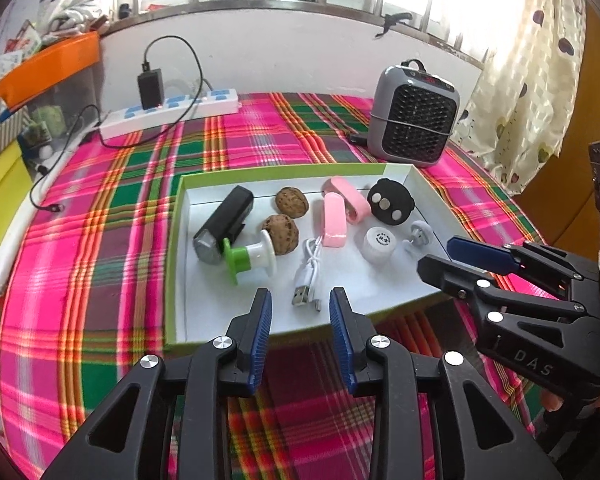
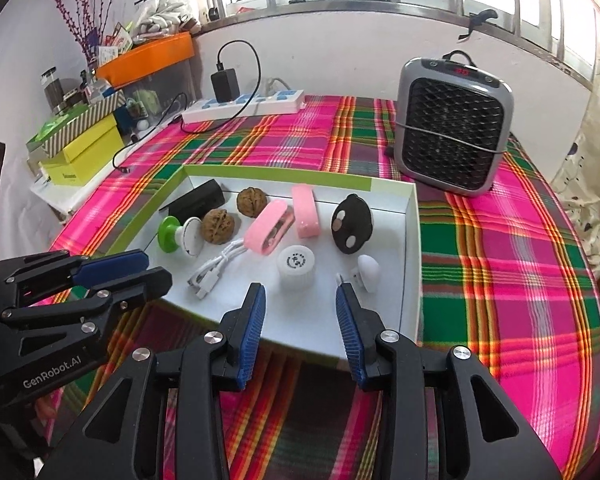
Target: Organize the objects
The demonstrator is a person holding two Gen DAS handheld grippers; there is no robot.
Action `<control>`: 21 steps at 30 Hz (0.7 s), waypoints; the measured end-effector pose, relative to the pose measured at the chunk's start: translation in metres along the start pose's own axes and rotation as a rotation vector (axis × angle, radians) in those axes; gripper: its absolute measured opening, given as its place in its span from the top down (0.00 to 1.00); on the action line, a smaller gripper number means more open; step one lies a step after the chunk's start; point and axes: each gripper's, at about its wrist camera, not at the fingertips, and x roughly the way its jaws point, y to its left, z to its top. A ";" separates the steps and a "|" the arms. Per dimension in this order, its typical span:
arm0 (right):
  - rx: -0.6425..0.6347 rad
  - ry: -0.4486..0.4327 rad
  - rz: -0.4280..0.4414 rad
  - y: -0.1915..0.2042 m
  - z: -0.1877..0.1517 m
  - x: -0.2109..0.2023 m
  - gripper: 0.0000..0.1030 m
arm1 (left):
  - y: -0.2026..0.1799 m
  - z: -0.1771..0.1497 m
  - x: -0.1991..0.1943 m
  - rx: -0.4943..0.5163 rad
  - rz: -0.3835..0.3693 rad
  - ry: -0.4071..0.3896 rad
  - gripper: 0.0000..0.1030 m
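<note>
Left wrist view: tilted down over the near edge of the white tray (image 1: 380, 300) with the green rim, sitting on the plaid tablecloth (image 1: 100, 240).
Left gripper (image 1: 300, 308): spread, nothing pinched, blue pads hanging just above the near wall of the tray.
USB cable (image 1: 306, 272): coiled white, plug end lying right between the two pads from this angle, so the obvious next pick.
Other stuff in tray: black torch (image 1: 224, 224), green-and-white spool (image 1: 252, 258), two walnuts (image 1: 281, 229), pink clips (image 1: 336, 220), black round gadget (image 1: 392, 202), white cap (image 1: 378, 244), small grey hook (image 1: 420, 236).
Right gripper from here (image 1: 434, 258): poking in over the tray's right corner, seemingly gapped a bit, hard to call from the side.

Right wrist view: same tray (image 2: 410, 240), seen from the right end.
Right gripper (image 2: 300, 308): also spread, empty, pads framing the white cap (image 2: 296, 266), with the grey hook (image 2: 366, 272) just beside the right pad.
Left gripper from here (image 2: 140, 268): hovering over the tray's near left corner, close to the cable (image 2: 216, 268).

Tip for the grab: best to drop straight down on one item per side, pinch the cable at the bundled middle rather than the loose plug, and keep clear of the walnut (image 2: 218, 226) so nothing rolls.
Watch out: both grippers crowding the same near edge, so worth going one at a time.
</note>
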 end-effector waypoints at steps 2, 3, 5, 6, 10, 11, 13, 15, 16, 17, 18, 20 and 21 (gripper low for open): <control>0.003 -0.004 -0.003 0.002 -0.002 -0.004 0.62 | 0.001 -0.003 -0.004 -0.003 0.007 -0.006 0.72; 0.005 -0.008 -0.005 0.002 -0.004 -0.005 0.59 | 0.002 -0.005 -0.007 -0.006 0.011 -0.009 0.72; 0.007 -0.014 -0.012 0.003 -0.007 -0.009 0.57 | 0.003 -0.009 -0.010 -0.011 0.018 -0.010 0.72; 0.008 -0.016 -0.016 0.004 -0.008 -0.011 0.57 | 0.003 -0.011 -0.012 -0.014 0.025 -0.011 0.72; 0.026 -0.017 -0.024 0.003 -0.017 -0.018 0.55 | 0.005 -0.021 -0.020 -0.028 0.032 -0.019 0.71; 0.032 -0.016 -0.029 0.002 -0.020 -0.019 0.53 | 0.006 -0.024 -0.021 -0.034 0.031 -0.016 0.70; 0.034 -0.014 -0.034 0.002 -0.026 -0.022 0.52 | 0.007 -0.028 -0.022 -0.038 0.040 -0.011 0.69; 0.031 -0.008 -0.036 0.003 -0.032 -0.024 0.51 | 0.008 -0.035 -0.024 -0.045 0.050 -0.004 0.69; 0.029 -0.006 -0.039 0.004 -0.034 -0.024 0.51 | 0.008 -0.039 -0.025 -0.047 0.053 -0.003 0.69; 0.027 -0.006 -0.045 0.004 -0.037 -0.025 0.51 | 0.008 -0.041 -0.025 -0.049 0.054 -0.001 0.69; 0.027 -0.005 -0.049 0.005 -0.039 -0.026 0.51 | 0.008 -0.046 -0.026 -0.053 0.060 0.002 0.69; 0.031 0.002 -0.052 0.005 -0.045 -0.027 0.51 | 0.008 -0.051 -0.027 -0.050 0.068 0.004 0.69; 0.032 0.006 -0.055 0.006 -0.047 -0.027 0.51 | 0.009 -0.055 -0.028 -0.053 0.072 0.006 0.69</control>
